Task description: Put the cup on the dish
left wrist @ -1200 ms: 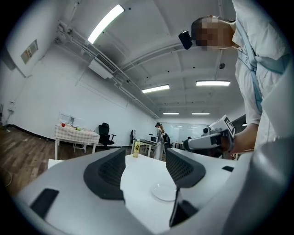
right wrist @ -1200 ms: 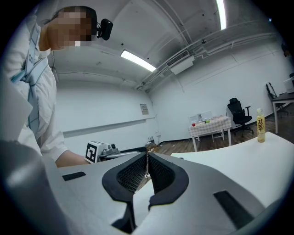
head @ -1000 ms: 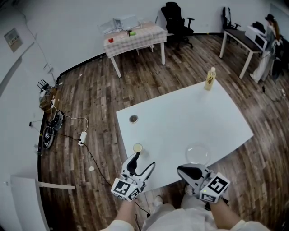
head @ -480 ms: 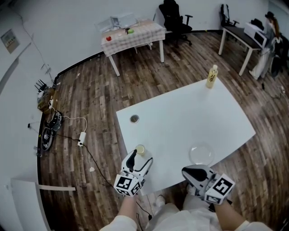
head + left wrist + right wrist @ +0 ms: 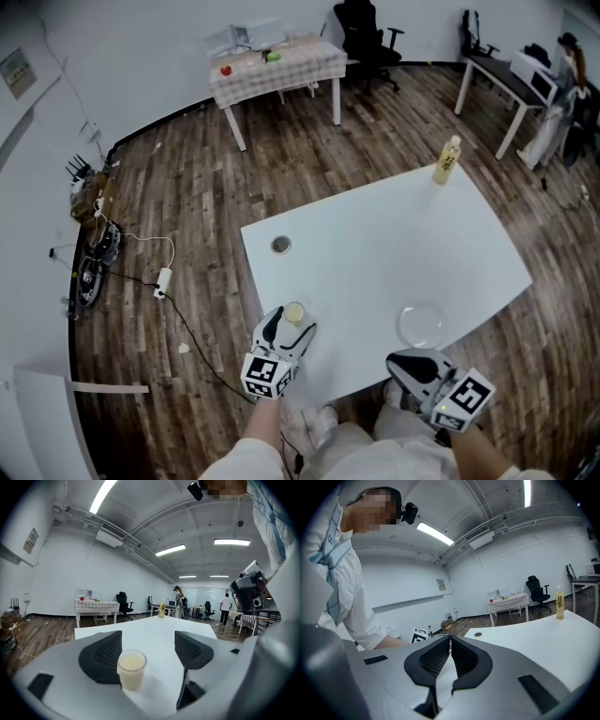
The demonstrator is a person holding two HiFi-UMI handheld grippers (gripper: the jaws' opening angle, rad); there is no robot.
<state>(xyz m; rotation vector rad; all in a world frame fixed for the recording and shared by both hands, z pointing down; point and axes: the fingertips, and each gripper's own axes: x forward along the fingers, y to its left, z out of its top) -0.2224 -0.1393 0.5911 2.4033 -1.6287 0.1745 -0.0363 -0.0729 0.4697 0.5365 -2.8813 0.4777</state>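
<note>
A small clear cup [image 5: 294, 312] of pale yellowish drink stands near the front left edge of the white table [image 5: 375, 253]. My left gripper [image 5: 290, 328] is open around it; in the left gripper view the cup [image 5: 131, 668] sits between the jaws, close against the left pad [image 5: 102, 662], with a gap to the right pad [image 5: 192, 649]. A clear glass dish [image 5: 421, 324] lies near the front right edge. My right gripper [image 5: 413, 364] hovers just in front of that edge, below the dish, with its jaws closed together [image 5: 450, 654] and nothing between them.
A yellow bottle [image 5: 446, 160] stands at the table's far right corner. A round cable hole [image 5: 280, 246] is at the left side. Beyond are a checkered table [image 5: 277, 67], office chairs, a desk [image 5: 502, 80] and cables on the wooden floor.
My left gripper has moved forward so the cup now sits between its jaws. The right gripper has drifted slightly back toward me and to the right.
</note>
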